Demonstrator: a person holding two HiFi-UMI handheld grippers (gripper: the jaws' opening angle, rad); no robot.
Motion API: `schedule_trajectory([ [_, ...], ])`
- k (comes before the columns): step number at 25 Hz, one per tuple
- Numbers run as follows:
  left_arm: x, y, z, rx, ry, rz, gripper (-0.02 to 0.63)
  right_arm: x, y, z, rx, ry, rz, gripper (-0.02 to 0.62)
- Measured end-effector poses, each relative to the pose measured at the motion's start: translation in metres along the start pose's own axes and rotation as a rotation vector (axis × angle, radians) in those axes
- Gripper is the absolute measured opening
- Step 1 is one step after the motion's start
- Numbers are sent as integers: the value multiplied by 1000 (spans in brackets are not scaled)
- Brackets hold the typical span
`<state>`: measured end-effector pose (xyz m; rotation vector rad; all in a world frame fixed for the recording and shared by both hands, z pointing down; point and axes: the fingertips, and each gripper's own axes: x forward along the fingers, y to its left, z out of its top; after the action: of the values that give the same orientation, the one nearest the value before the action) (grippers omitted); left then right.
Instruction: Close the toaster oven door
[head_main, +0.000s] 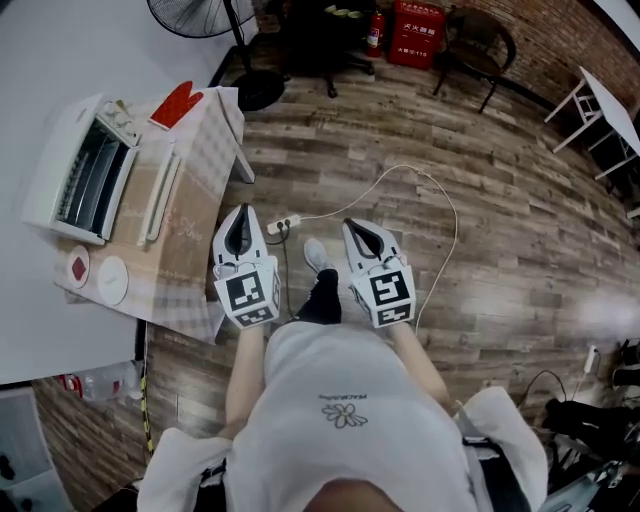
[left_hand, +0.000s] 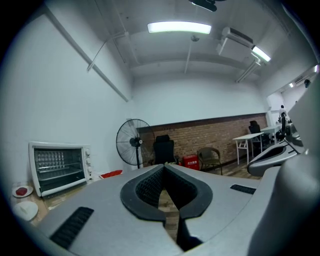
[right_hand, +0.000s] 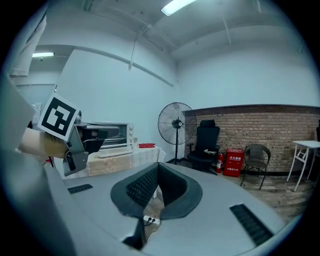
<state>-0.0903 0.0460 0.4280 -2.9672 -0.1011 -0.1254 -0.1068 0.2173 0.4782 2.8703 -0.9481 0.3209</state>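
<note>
Fingers of the left gripper are seen pressed together at their tips, with nothing held between them. The right gripper is likewise closed and empty. Both are held side by side above the wooden floor, well apart from the counter at the left of the head view. The toaster oven is set on that counter, ahead and to the left of the fingers. Its door appears to be folded down flat, with the racks exposed. A red oven mitt is laid beside the oven, and a power strip lies on the floor just beyond the left gripper.
</note>
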Motion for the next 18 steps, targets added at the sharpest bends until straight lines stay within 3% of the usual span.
schedule_trajectory([
  [12,107,37,-18,12,69,27,17,115,-34,-7,84,86,46,9],
  [18,168,81,-3,-15,32,123,17,195,-59,23,36,96,87,9],
])
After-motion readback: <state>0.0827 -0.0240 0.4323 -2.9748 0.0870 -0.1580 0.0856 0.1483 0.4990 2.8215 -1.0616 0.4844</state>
